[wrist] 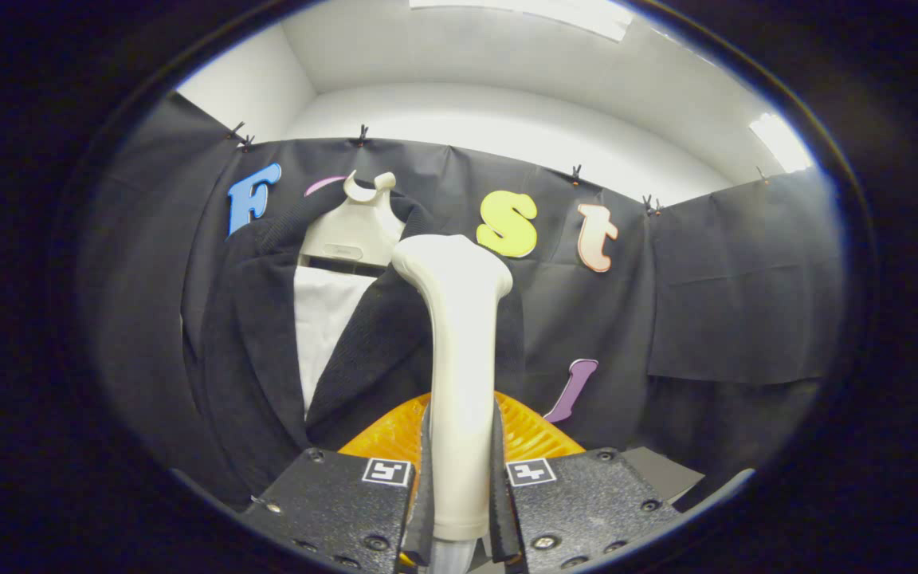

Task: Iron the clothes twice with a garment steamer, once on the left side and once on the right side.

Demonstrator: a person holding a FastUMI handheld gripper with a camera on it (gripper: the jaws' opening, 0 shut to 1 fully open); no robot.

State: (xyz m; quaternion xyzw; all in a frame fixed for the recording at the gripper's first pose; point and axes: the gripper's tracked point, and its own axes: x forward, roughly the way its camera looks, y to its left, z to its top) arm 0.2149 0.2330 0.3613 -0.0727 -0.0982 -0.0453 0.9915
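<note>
The garment steamer is pinched upright between both fingers of the gripper. Its head is held up against the dark jacket hung on the booth wall, by the right lapel.

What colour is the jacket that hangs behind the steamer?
Dark, nearly black jacket, best seen in the gripper view; tongs grip the steamer.

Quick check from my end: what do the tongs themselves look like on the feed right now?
The tongs have two dark, textured plates studded with round screws. Each plate carries a small square white tag with a black pattern near its inner front corner. The fingers are thin upright strips.
</note>
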